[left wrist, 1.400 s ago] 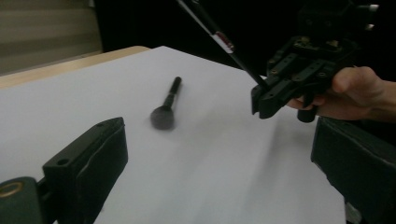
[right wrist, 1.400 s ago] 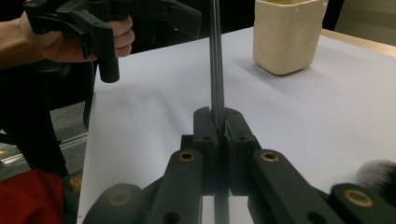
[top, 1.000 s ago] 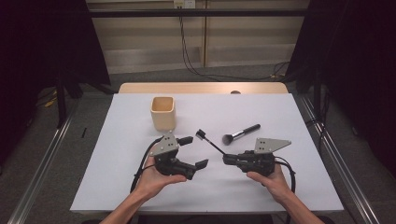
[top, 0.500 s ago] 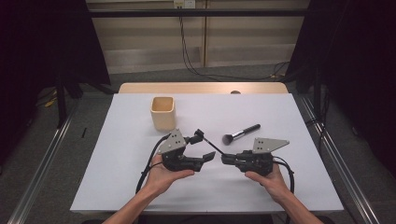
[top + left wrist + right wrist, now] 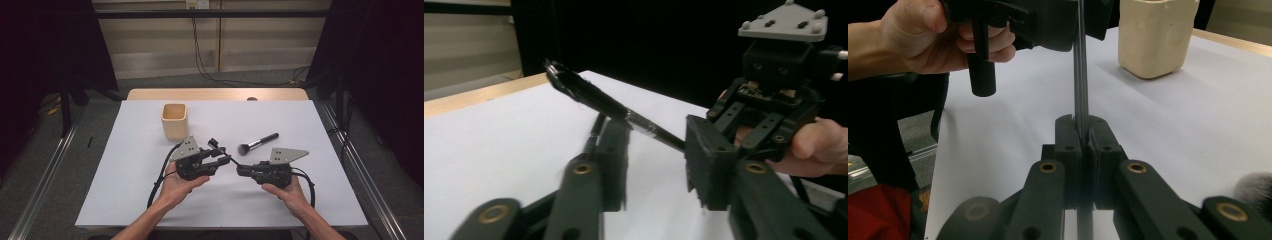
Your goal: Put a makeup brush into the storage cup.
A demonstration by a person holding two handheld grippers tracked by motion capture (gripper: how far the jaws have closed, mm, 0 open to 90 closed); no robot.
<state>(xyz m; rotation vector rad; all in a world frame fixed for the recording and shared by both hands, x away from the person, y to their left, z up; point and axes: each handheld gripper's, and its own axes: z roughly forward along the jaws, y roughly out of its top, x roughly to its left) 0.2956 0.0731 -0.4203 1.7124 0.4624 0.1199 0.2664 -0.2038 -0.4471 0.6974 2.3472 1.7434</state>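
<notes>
The thin brush (image 5: 624, 112) lies nearly level between the two grippers, its long axis from 3 to 9 o'clock in the high view, bristles toward the left gripper (image 5: 225, 154). The right gripper (image 5: 239, 171) is pinching its handle. The left jaws, spread wide a second ago, have just been closing around the bristle end but stand apart

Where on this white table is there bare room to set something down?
Free: the left strip beside the cup, and the far right corner beyond the makeup brush. Crowded: the middle, between cup, brush, left hand and right hand.
</notes>
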